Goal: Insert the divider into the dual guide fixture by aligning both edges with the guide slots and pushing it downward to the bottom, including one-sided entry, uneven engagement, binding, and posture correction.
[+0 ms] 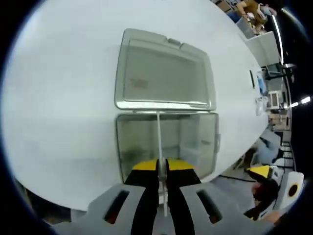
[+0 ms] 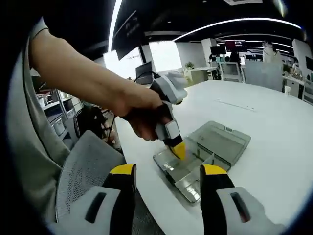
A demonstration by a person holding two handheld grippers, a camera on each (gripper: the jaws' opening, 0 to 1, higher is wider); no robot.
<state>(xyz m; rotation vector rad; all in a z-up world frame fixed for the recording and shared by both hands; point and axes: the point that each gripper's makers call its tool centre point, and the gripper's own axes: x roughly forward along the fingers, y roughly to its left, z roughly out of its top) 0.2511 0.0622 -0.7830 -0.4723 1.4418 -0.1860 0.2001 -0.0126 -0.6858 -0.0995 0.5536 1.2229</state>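
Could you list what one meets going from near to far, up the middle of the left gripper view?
Left gripper shut on the thin divider → open clear box holding the divider's far end → box's flipped-back lid → bare white table.

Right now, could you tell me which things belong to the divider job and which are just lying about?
Job: thin clear plastic divider; open clear plastic box; left hand-held gripper.
Lying about: grey mesh chair; distant desk monitors; idle right hand-held gripper.
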